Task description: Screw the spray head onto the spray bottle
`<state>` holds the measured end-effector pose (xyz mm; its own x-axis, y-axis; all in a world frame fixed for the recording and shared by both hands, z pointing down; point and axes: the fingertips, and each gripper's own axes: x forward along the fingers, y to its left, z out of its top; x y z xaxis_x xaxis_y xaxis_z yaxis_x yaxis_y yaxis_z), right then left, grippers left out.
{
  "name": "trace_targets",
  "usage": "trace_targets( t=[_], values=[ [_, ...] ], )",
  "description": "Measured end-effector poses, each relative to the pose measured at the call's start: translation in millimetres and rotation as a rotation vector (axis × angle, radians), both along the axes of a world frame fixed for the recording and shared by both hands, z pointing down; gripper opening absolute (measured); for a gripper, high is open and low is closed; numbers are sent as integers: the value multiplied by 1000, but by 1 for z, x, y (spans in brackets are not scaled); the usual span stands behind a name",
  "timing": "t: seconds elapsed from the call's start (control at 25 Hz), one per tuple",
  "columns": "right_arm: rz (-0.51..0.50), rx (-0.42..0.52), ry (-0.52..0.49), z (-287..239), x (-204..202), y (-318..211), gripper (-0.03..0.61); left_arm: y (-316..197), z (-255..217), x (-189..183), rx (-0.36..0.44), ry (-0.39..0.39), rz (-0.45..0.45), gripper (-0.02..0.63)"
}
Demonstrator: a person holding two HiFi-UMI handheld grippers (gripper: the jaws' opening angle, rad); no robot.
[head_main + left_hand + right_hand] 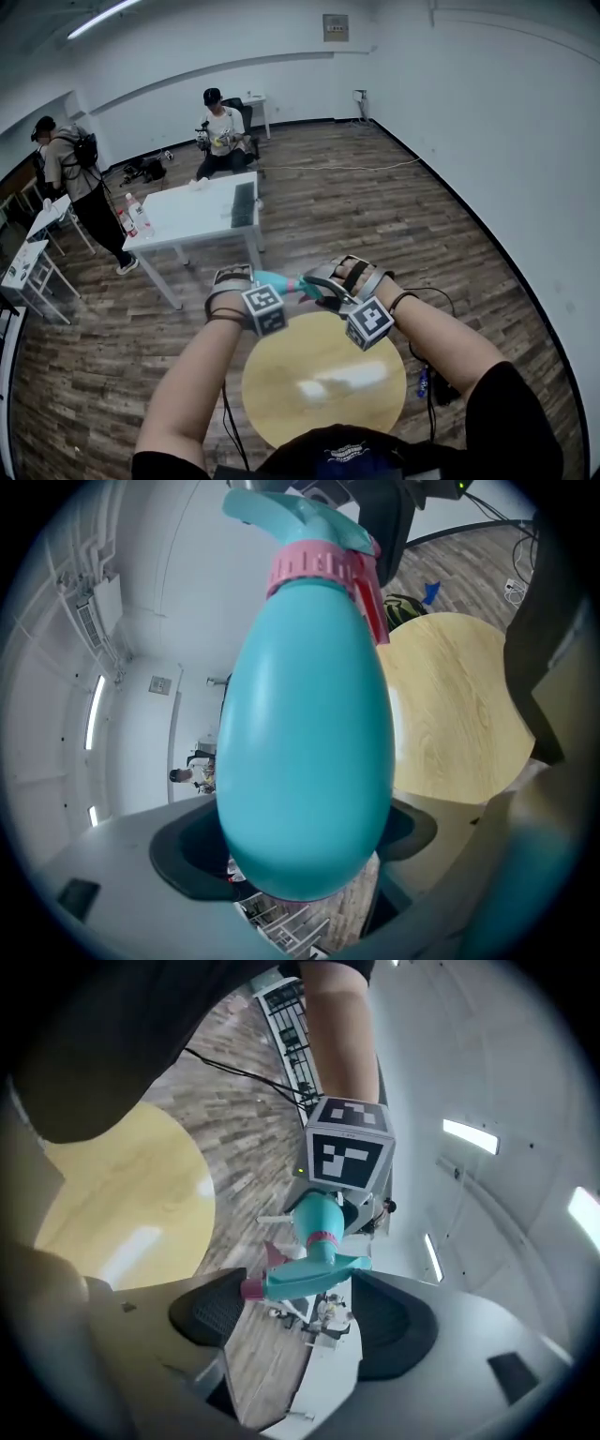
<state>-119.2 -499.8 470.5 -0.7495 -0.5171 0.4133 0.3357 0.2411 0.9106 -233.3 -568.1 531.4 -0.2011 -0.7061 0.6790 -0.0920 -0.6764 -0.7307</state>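
You hold both grippers together in the air above the far edge of the round wooden table (281, 394), which fills the bottom middle of the head view.

Your left gripper (295, 844) is clamped on the teal spray bottle (305, 742). Its dark pads press on either side of the bottle's rounded lower body. The bottle points away from this gripper, and the table top lies behind it.

A pink ribbed collar (314, 566) rings the bottle's neck. The teal spray head (309, 1274) sits on that collar, with a pink trigger (372, 607) hanging along the neck. How tight the collar sits on the thread cannot be made out.

Your right gripper (305, 1316) faces the bottle from the other side, also above the table's far edge. Its jaws stand wide apart. The spray head lies crosswise between them, its pink nozzle tip just beside one pad and its back end near the other. Neither pad presses on it.

Beyond the round table stands a white rectangular table (192, 216). A seated person (222, 131) is behind it, further from the round table, and a standing person (80, 178) is off to its side.
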Motion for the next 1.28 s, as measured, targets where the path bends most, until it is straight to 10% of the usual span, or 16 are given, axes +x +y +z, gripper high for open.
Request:
trace_targets(
  t=[0.08,0.16,0.36,0.44,0.52,0.6,0.84,0.92,1.08,1.28],
  values=[
    [18,-68,-14,0,-1,1,373,2,-1,-1,-6,5,-3,456],
    [77,-338,-102,-1,-1,6,358,3,1,-1,-14,12,-13,456],
    [326,-1514,-543,-28,-7,5,339,15,-5,6,-51,81,-42,456],
    [378,-1848,-713,-44,-5,-4,342,16,-5,8,-55,99,-49,456],
    [349,-1869,-773,-55,-3,-6,343,13,-6,8,-41,108,-34,456],
    [287,-1666,-720,-60,-1,1,354,13,-6,5,-39,112,-24,456],
    [99,-515,-250,-33,10,13,398,16,2,3,-69,81,-5,456],
    [47,-345,-162,-23,3,19,332,19,2,11,-71,78,16,456],
    [87,-570,-324,-31,-8,22,104,26,-3,19,-64,66,40,456],
    [325,-1545,-659,-37,-4,-1,100,14,-2,8,33,-18,23,456]
  ],
)
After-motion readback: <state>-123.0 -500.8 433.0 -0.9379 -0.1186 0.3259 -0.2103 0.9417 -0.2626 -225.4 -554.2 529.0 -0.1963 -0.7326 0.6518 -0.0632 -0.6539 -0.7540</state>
